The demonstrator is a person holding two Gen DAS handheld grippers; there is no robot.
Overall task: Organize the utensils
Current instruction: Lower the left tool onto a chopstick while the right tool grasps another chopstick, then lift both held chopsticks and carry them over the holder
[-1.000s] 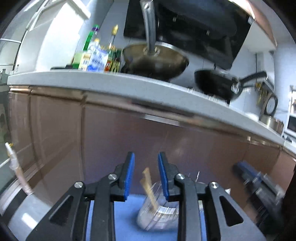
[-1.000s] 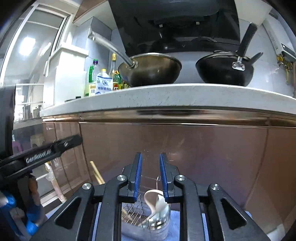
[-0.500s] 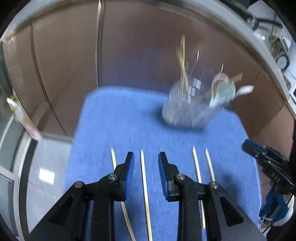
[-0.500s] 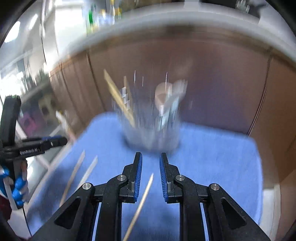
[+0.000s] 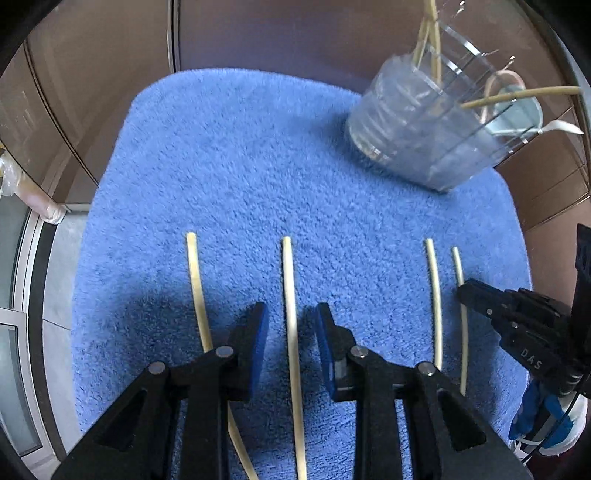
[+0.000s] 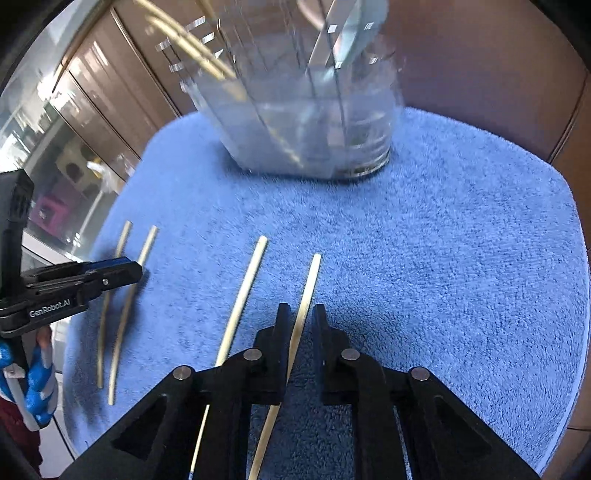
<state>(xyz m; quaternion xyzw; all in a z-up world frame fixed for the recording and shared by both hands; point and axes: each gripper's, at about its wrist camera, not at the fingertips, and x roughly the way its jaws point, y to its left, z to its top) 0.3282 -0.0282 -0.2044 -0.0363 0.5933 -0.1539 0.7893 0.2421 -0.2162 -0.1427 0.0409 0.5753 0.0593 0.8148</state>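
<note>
Several pale chopsticks lie side by side on a blue towel mat. My left gripper points down and straddles the second chopstick from the left; its jaws are open, with a gap on each side. My right gripper straddles the rightmost chopstick; its jaws are closing, with a sliver of gap still showing. A clear holder with chopsticks and spoons stands at the mat's far side, blurred in the right wrist view. Each gripper shows in the other's view: right gripper, left gripper.
Brown cabinet fronts rise just behind the mat. A glass door and grey floor lie past the mat's left edge. A hand in a blue glove holds the left gripper. Two other chopsticks lie beneath that gripper.
Both grippers tipped from facing the counter and pans to looking down at the mat, and sank close to the chopsticks. The right jaws have narrowed around their chopstick.
</note>
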